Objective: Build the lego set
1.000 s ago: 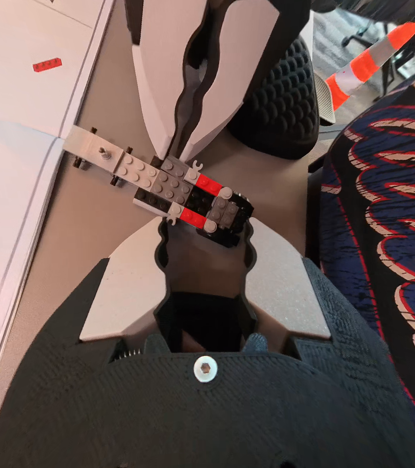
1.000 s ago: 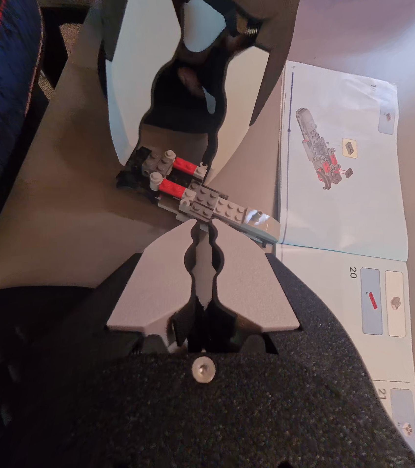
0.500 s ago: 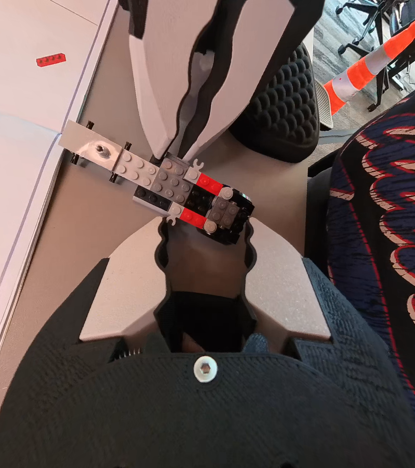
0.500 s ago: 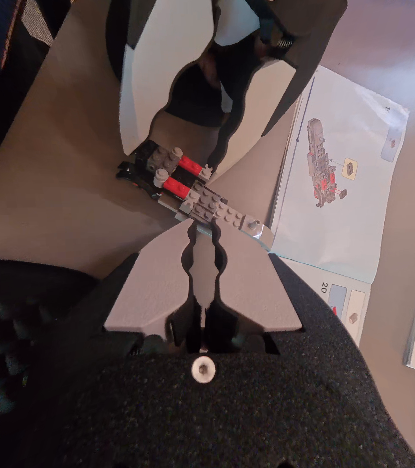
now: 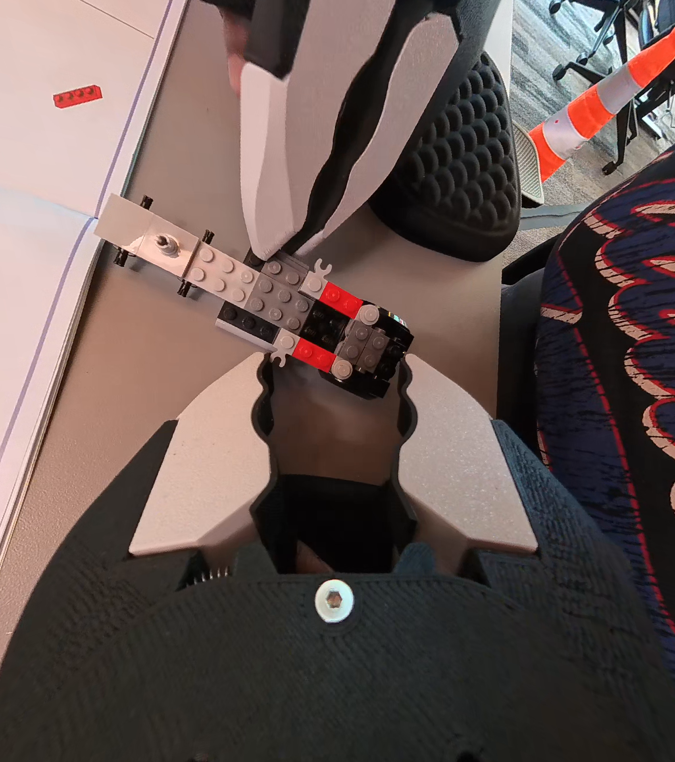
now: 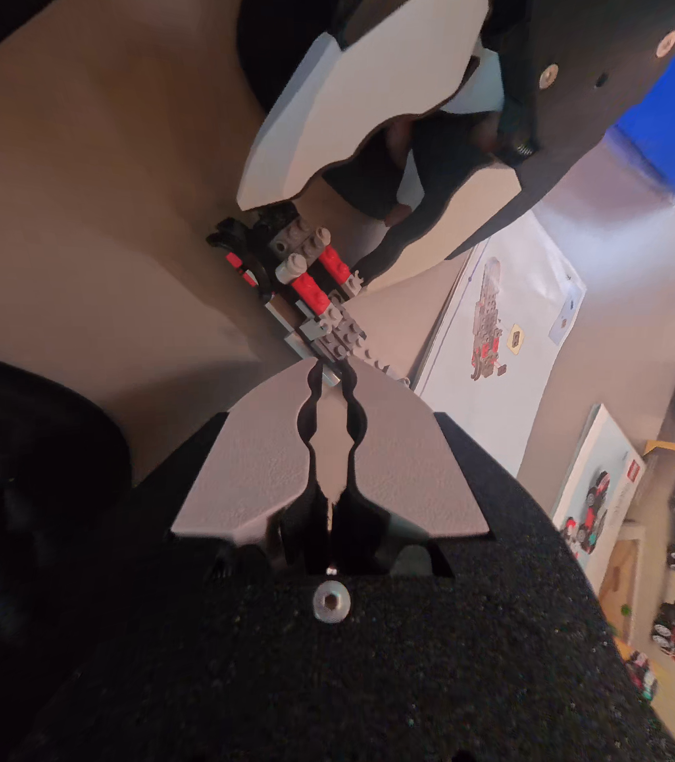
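You are pinching the lego model [image 5: 286, 305] with the right claw [image 6: 332, 367]; the left claw [image 5: 333, 363] is gaping beside it, needing to clench next.

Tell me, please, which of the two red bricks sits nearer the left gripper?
The near-edge red brick, beside the left gripper; the far-edge red brick sits opposite.

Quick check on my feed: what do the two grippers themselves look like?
Both match. The left gripper and right gripper each have a textured black printed body, one silver hex screw at its centre, and two broad pale grey fingers with wavy, scalloped black inner edges. A small spring shows at the left one's base.
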A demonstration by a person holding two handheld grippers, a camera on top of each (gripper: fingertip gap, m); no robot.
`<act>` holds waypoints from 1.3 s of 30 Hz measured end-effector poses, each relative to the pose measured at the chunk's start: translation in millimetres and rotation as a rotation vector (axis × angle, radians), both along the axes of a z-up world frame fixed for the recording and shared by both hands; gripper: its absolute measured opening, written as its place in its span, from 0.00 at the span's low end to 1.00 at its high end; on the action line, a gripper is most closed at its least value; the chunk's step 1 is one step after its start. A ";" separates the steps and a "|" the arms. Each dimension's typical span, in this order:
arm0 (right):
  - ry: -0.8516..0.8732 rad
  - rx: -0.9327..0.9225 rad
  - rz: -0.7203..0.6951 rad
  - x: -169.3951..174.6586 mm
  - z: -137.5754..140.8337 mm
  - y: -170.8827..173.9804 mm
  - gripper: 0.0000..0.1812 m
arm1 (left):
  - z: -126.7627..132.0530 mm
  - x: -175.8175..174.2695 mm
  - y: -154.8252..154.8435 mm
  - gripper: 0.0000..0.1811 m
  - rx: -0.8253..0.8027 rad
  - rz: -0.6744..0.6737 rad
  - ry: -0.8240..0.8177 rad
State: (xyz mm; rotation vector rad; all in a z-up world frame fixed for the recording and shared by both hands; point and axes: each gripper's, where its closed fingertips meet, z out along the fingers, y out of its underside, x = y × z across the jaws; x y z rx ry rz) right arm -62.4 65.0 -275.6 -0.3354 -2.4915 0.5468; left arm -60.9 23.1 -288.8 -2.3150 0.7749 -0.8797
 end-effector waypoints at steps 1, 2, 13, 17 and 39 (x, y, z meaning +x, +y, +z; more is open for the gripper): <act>0.003 0.006 0.007 0.1 0.2 -0.2 0.05 | 0.0 0.0 -0.1 0.32 0.002 -0.001 0.002; 0.001 0.009 0.011 0.4 0.3 -0.5 0.05 | 0.0 0.0 -0.1 0.32 0.003 -0.001 0.004; -0.004 0.015 0.047 4.4 0.6 -2.7 0.06 | 0.3 0.5 -0.6 0.32 0.015 -0.005 0.020; -0.012 0.042 0.066 4.0 -0.3 -4.7 0.06 | 0.5 0.6 -0.9 0.32 0.024 -0.008 0.027; -0.023 -0.083 0.056 6.9 0.3 -8.9 0.02 | -0.5 0.2 0.5 0.32 0.022 -0.002 0.032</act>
